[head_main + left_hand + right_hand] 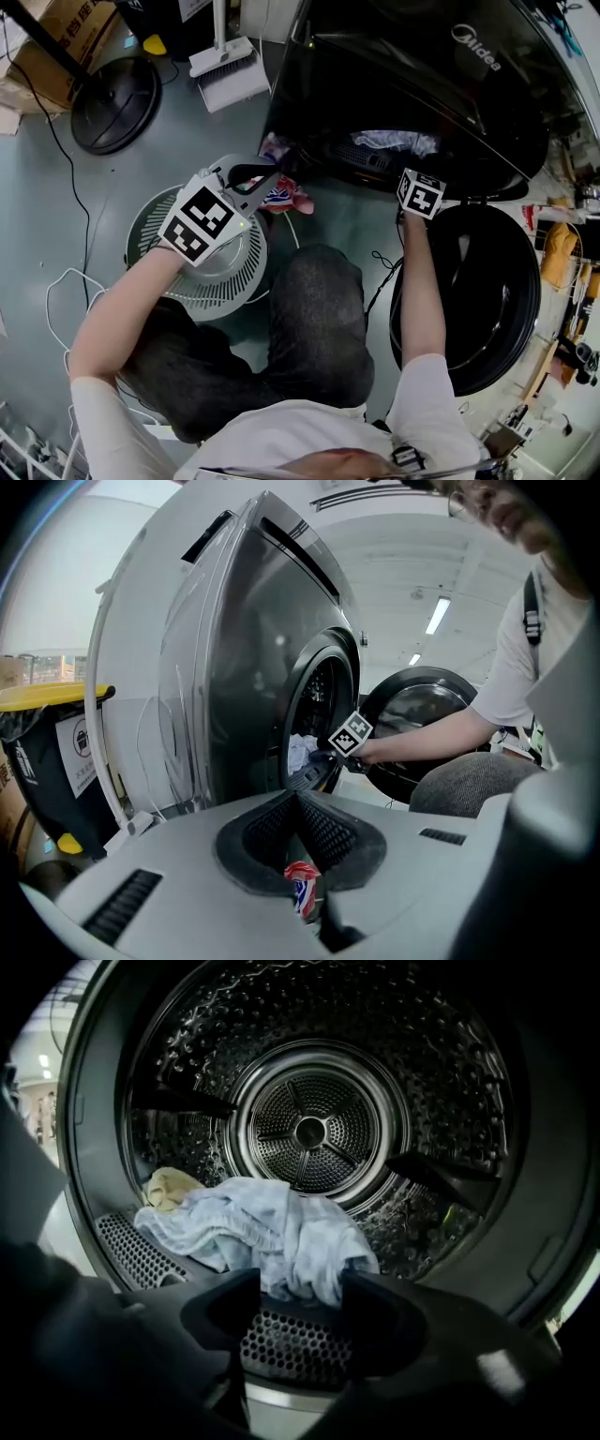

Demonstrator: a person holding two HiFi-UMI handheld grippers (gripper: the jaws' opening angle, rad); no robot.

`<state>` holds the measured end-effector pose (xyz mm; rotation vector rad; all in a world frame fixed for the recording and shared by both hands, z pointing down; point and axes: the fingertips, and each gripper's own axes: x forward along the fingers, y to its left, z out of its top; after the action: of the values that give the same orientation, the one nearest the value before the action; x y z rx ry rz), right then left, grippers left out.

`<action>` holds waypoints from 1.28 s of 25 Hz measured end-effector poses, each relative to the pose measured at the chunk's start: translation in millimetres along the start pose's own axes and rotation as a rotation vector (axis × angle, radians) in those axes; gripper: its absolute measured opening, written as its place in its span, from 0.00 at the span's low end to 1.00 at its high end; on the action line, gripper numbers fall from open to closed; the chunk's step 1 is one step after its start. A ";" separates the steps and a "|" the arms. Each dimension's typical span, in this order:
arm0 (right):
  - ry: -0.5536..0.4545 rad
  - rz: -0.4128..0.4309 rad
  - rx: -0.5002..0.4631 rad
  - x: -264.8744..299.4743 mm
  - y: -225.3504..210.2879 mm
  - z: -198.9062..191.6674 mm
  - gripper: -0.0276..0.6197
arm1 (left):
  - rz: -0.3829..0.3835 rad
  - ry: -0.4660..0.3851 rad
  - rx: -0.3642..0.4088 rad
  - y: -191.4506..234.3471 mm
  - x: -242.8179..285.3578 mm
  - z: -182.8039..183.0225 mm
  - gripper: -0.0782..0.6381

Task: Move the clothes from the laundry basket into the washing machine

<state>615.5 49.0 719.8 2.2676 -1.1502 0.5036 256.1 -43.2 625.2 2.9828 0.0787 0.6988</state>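
Left gripper (300, 817): fingers clenched on red-white-blue garment (302, 890), which bunches low between them. Drum opening (314, 726) lies ahead of them, slightly right. Right gripper (300, 1307) sits in that opening, fingers released, blue clothes (262, 1232) just beyond them in the drum.

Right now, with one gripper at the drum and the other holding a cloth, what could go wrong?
1. The blue cloth lies at the drum's front lip, just past the open right gripper. It may slide out or catch in the door.
2. The left gripper pinches only a small bit of the red-and-blue cloth, which could slip.
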 end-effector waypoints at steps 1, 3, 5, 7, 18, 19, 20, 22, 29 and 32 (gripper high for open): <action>0.001 -0.001 0.006 -2.8 0.4 -1.0 0.48 | -0.001 -0.004 0.000 0.2 -0.9 0.8 0.12; -0.006 -0.002 0.010 -8.7 1.4 -1.2 0.48 | -0.001 -0.009 0.002 0.6 -2.6 1.3 0.12; -0.019 -0.003 0.008 -15.8 2.3 1.5 0.48 | -0.002 -0.011 0.005 0.8 -4.4 1.0 0.12; -0.036 -0.001 0.004 -23.9 3.5 7.8 0.48 | -0.002 -0.015 0.007 1.4 -5.9 1.7 0.12; -0.148 0.047 -0.014 -72.6 27.6 58.9 0.47 | -0.004 -0.050 0.013 3.9 -7.7 8.8 0.12; -0.160 0.050 -0.015 -77.3 29.3 63.4 0.45 | -0.002 -0.055 0.010 4.3 -8.0 10.2 0.12; -0.171 0.051 -0.017 -82.4 30.8 67.6 0.44 | 0.000 -0.060 0.009 4.3 -8.2 11.4 0.12; -0.193 0.055 -0.021 -93.2 35.2 74.7 0.44 | 0.000 -0.066 0.008 4.0 -9.8 12.4 0.12; -0.259 0.074 -0.037 -123.4 56.5 95.5 0.36 | 0.007 -0.075 0.015 7.0 -16.6 13.9 0.12; -0.279 0.086 -0.043 -133.6 66.5 102.1 0.33 | 0.010 -0.084 0.020 9.0 -18.1 15.3 0.12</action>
<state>493.9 36.1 586.6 2.3098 -1.3840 0.1949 247.0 -54.4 604.3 3.0297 0.0655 0.5758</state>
